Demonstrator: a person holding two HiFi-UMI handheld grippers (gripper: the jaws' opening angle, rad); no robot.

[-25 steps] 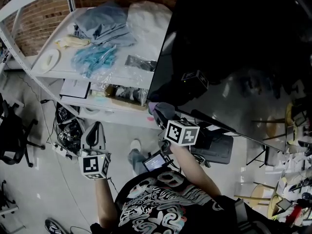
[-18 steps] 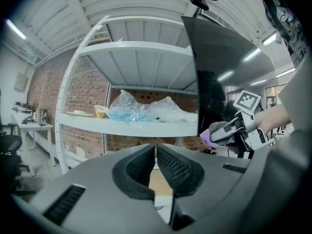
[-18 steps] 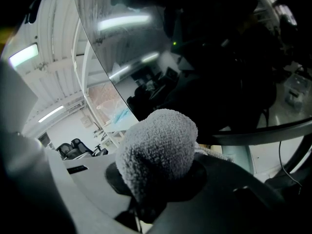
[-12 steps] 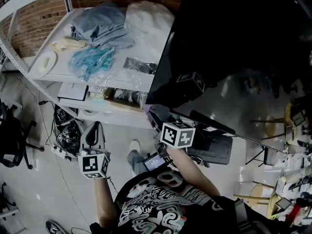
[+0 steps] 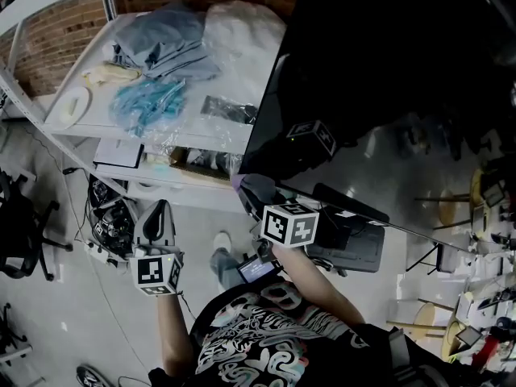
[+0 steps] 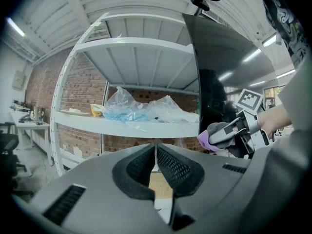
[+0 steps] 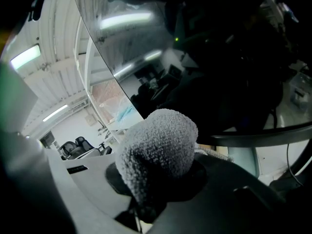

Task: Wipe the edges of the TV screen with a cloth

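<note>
Grey cloth (image 7: 158, 147) in the right hand-held gripper (image 5: 260, 196), at TV screen's (image 5: 387, 71) corner

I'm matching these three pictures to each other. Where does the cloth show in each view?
Head view: cloth at centre, by the lower left corner of the TV screen.
Left gripper view: at right, mid-height.
Right gripper view: centre foreground, between the jaws.
Shared landmark: the TV screen's dark edge.

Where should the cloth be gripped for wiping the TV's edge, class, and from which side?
Grip the cloth by its gathered tail, coming from behind, away from the TV. Bunched so, its rounded wad stands proud of the right gripper's jaws, so only soft pile faces it.
</note>
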